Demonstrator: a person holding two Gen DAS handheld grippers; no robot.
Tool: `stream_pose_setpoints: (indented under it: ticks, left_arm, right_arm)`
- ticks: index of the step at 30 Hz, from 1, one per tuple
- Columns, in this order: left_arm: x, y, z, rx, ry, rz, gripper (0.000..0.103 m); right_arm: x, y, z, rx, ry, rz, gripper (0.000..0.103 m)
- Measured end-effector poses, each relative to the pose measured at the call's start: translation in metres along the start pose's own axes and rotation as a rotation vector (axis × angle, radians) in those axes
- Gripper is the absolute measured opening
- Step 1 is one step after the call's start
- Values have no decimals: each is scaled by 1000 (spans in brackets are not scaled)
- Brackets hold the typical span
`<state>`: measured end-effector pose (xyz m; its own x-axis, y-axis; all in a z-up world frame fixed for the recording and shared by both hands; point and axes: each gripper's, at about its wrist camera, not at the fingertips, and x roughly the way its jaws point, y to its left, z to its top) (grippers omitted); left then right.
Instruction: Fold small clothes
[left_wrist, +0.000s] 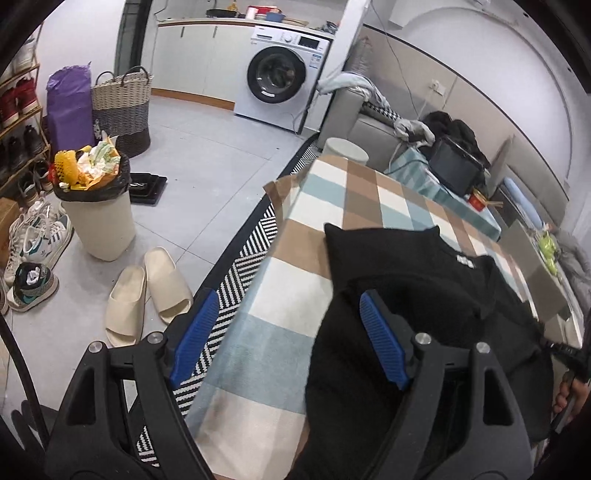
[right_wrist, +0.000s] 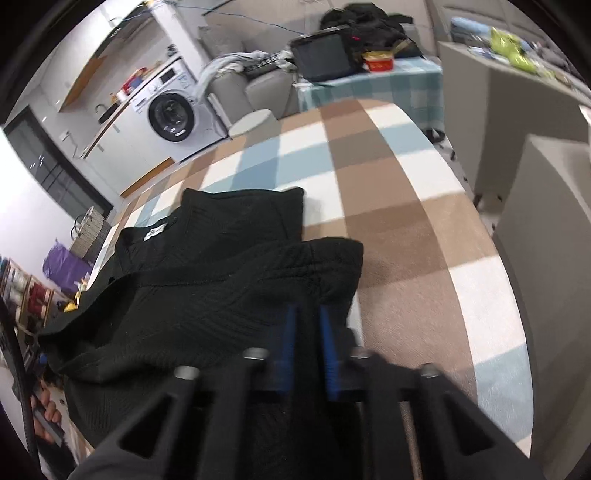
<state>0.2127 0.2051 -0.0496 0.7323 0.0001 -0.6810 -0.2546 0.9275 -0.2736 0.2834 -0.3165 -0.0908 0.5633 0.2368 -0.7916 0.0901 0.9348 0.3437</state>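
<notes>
Blk garment (right_wrist: 207, 280) in R gripper (right_wrist: 308, 325)

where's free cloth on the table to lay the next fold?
Free: the checked cloth beyond and right of the black garment, out to the table's far and right edges; also the strip along its left side. Crowded: the near middle, where the garment lies with the right gripper shut on it and the open left gripper at its edge.

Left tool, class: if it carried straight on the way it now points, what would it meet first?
Most likely the checked tablecloth, beside the black garment. The left tool stands open, angled down at it; depth is uncertain.
</notes>
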Motion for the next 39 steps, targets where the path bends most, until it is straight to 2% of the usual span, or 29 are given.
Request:
stream_pose_setpoints:
  ticks: [3, 5, 7, 8, 10, 12, 14, 18, 22, 27, 30, 33, 36, 39]
  left_arm:
    - [4, -11, -1, 33, 4, -13, 77]
    - [5, -17, -1, 51, 1, -14, 77]
    - [7, -20, 0, 57, 4, -13, 77]
    - [8, -21, 0, 58, 5, -14, 77]
    - [8, -22, -1, 57, 10, -16, 77]
    - [8, -22, -1, 61, 10, -14, 77]
    - [6, -22, -4, 78, 4, 0, 77]
    - [9, -29, -11, 141, 19, -1, 77]
    - [14, -47, -16, 219, 14, -10, 77]
    - [38, -77, -2, 295, 14, -51, 77]
    - [59, -87, 12, 292, 37, -45, 77]
    - [78, -85, 25, 237, 64, -29, 77]
    - [91, -81, 29, 209, 88, -38, 77]
    - [94, -82, 29, 223, 86, -49, 77]
  right_arm:
    - [-23, 10, 2, -30, -96, 34, 6]
    - [-43, 12, 6, -29, -193, 56, 5]
    - [-52, 8, 12, 18, -255, 24, 5]
    - [-52, 3, 16, 54, -273, -25, 5]
    - [-40, -7, 23, 88, -229, -88, 5]
    - [-29, -16, 26, 124, -162, -89, 7]
    - [-26, -19, 23, 125, -133, -94, 14]
    - [-28, -17, 10, 116, -125, -66, 39]
    - [-30, -8, -1, 75, -116, -57, 41]
    - [-31, -4, -8, 62, -94, -53, 41]
    - [-29, -4, -10, 66, -78, -56, 41]
    - [-29, -5, -12, 61, -55, -73, 41]
    - [-30, -7, -15, 62, -40, -84, 42]
    - [-32, -12, -16, 71, -36, -90, 43]
